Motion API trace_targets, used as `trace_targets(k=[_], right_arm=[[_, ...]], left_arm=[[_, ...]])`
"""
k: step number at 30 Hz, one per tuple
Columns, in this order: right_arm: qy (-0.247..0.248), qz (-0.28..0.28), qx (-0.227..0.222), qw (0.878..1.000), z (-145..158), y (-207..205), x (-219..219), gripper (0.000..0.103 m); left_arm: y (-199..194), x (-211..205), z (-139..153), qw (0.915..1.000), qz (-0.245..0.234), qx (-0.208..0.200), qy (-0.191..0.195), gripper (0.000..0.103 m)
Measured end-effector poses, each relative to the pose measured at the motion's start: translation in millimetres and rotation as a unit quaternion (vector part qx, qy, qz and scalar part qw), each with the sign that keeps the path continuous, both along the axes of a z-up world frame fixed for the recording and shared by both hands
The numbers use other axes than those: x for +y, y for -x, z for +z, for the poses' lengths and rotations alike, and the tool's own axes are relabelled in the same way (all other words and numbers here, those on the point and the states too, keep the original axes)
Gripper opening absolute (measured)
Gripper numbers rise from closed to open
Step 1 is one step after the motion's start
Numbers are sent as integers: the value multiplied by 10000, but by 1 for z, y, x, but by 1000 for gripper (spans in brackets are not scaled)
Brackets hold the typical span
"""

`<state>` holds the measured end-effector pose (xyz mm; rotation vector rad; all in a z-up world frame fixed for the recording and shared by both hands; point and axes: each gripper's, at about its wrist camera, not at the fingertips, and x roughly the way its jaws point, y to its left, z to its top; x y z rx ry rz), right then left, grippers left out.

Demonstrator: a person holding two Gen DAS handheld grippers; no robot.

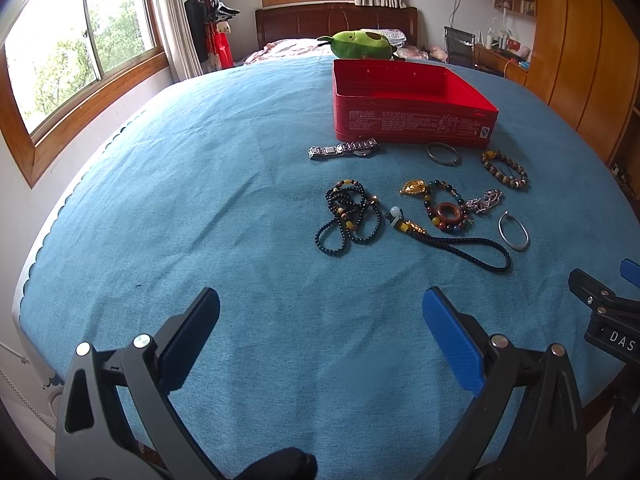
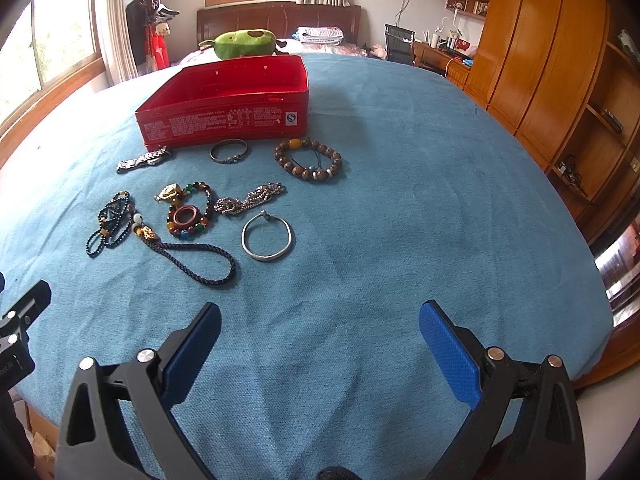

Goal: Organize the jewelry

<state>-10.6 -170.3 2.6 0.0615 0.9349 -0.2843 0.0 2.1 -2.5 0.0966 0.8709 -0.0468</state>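
Where blue cloth (image 1: 200,200) covers the table, wooden wardrobes (image 2: 540,60) stand nearby.

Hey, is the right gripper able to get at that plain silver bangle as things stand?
Probably yes. The right gripper is open, and only bare blue cloth lies between it and the silver bangle, which lies apart from the other pieces.

Red tin (image 2: 224,120), blue cloth (image 2: 400,220)

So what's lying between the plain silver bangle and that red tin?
In the right wrist view, a tangled silver chain lies between the silver bangle and the red tin, with a darker thin bangle just before the tin.
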Motion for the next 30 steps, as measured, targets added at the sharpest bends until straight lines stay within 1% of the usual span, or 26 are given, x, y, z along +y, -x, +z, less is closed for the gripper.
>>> trace_targets(k=[19,24,26,30], right_arm=[[-18,28,8,10000,-2,-1,2,99],[-190,155,2,9997,-5,-9,-6,99],[-272,175,-2,9995,-5,-13,-12,99],[-625,452,40,9970,-4,-28,-25,99]], left_arm=[[-5,-1,-3,10000,-2,11,-14,100],[-7,3,-3,9998,-133,-48,164,100],[-11,8,-4,9996,-153,8,256,100],[-28,27,-5,9984,83,174,540,100]])
